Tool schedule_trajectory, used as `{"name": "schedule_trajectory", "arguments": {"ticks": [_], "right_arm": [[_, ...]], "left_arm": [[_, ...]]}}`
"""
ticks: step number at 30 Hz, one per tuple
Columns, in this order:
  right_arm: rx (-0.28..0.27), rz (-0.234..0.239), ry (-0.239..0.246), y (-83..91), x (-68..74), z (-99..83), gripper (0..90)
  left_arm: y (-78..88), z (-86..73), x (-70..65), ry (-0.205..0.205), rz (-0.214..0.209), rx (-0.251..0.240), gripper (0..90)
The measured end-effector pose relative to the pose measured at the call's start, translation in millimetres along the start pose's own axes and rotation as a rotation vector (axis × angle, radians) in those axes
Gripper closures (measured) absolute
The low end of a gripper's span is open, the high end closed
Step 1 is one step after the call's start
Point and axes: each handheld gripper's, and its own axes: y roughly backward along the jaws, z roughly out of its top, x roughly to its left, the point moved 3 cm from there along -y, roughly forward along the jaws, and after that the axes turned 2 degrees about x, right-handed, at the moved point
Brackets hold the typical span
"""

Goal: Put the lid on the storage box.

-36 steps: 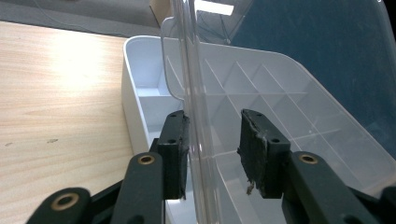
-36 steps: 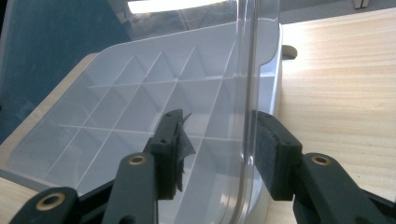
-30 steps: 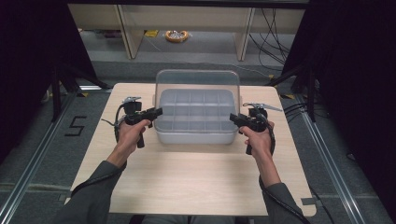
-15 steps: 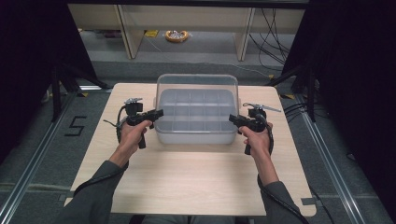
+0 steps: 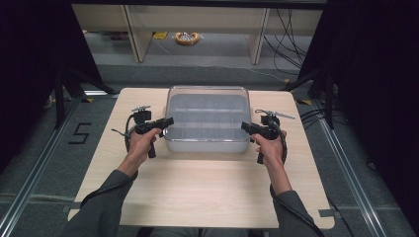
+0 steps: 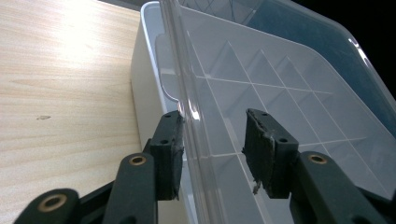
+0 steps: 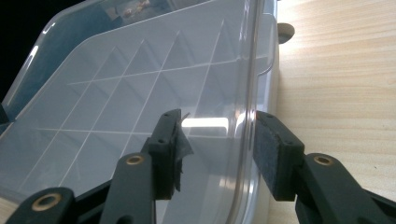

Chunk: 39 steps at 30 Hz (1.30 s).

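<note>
The left gripper (image 6: 212,130) is standing narrowly parted, its jaws having just been opening, with the side rim of the clear, rounded-rectangle plastic lid (image 6: 280,70) running between them: one pad is lying just beside the rim's outer face and the other is hanging apart over the lid's top. The right gripper (image 7: 215,128) is straddling the opposite rim in the same way, slack rather than clamping. The step is looking like a release of the lid, which is sitting down on the translucent white plastic compartment box (image 5: 207,144) directly between the two grippers. To do it well, both hands should be easing their jaws apart evenly and drawing straight outward, away from the box, so that no pad is dragging the rim up or skewing the lid. Through the lid, the box's grid of thin dividers (image 7: 140,88) is showing, and the compartments are appearing empty. Beyond, the pale wooden table (image 5: 197,187) is carrying the box.
</note>
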Motion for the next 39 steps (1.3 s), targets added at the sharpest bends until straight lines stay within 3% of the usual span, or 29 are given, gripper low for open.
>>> {"name": "schedule_trajectory", "arguments": {"ticks": [8,9,12,16,18,21,24,25,30,31,32,33,34,36,39], "right_arm": [[-0.007,0.001,-0.001,-1.6,1.0,1.3,55.4],[0.009,0.000,-0.051,-0.9,5.6,0.7,55.4],[0.006,-0.001,-0.029,-3.6,5.4,0.7,54.7],[0.008,0.000,-0.065,-4.1,6.9,-0.5,54.7],[0.001,0.000,-0.044,-4.2,5.3,-0.4,54.7],[0.000,0.004,-0.049,-4.4,5.6,-0.5,54.6],[0.002,-0.001,-0.030,-3.6,4.5,-0.4,53.8],[-0.004,0.002,0.001,-3.5,3.4,-0.3,53.5],[0.004,0.006,-0.070,-1.7,6.0,-2.0,52.1],[-0.004,0.018,-0.070,-1.5,5.2,-2.3,52.1],[-0.016,0.013,-0.018,-2.2,2.0,-2.1,51.9],[-0.017,0.009,-0.008,-2.5,2.6,-2.3,51.2],[-0.009,0.026,-0.042,-1.4,5.2,-2.6,51.3],[-0.012,0.017,-0.012,-2.1,2.4,-2.3,51.2],[-0.008,0.011,-0.013,-2.0,3.2,-1.6,50.5]], "left_arm": [[-0.6,0.0,1.3,-0.011,-0.001,-0.007,55.8],[-0.9,-0.1,1.4,-0.015,0.002,-0.012,55.3],[-0.9,-0.3,1.3,-0.034,0.010,-0.012,54.1],[-1.2,-0.5,-0.2,-0.060,0.017,-0.010,51.9],[-1.3,-0.3,-0.1,-0.060,0.014,-0.008,51.7],[-1.2,-0.3,-0.2,-0.068,0.015,-0.005,51.2],[-1.3,-0.5,-0.7,-0.063,0.020,0.002,50.4],[-1.7,-1.0,-0.9,-0.060,0.023,0.002,49.7],[-7.4,-7.4,3.5,-0.003,-0.010,0.029,46.6],[-7.2,-7.3,4.1,0.003,-0.013,0.025,46.5],[-7.2,-7.3,4.1,0.000,-0.015,0.026,46.6],[-7.1,-7.3,4.1,-0.005,-0.014,0.030,46.6],[-7.3,-6.9,3.8,-0.001,-0.013,0.030,46.6],[-7.4,-6.4,3.6,-0.003,-0.008,0.034,46.6],[-7.5,-6.1,4.2,0.002,-0.010,0.036,46.5]]}}
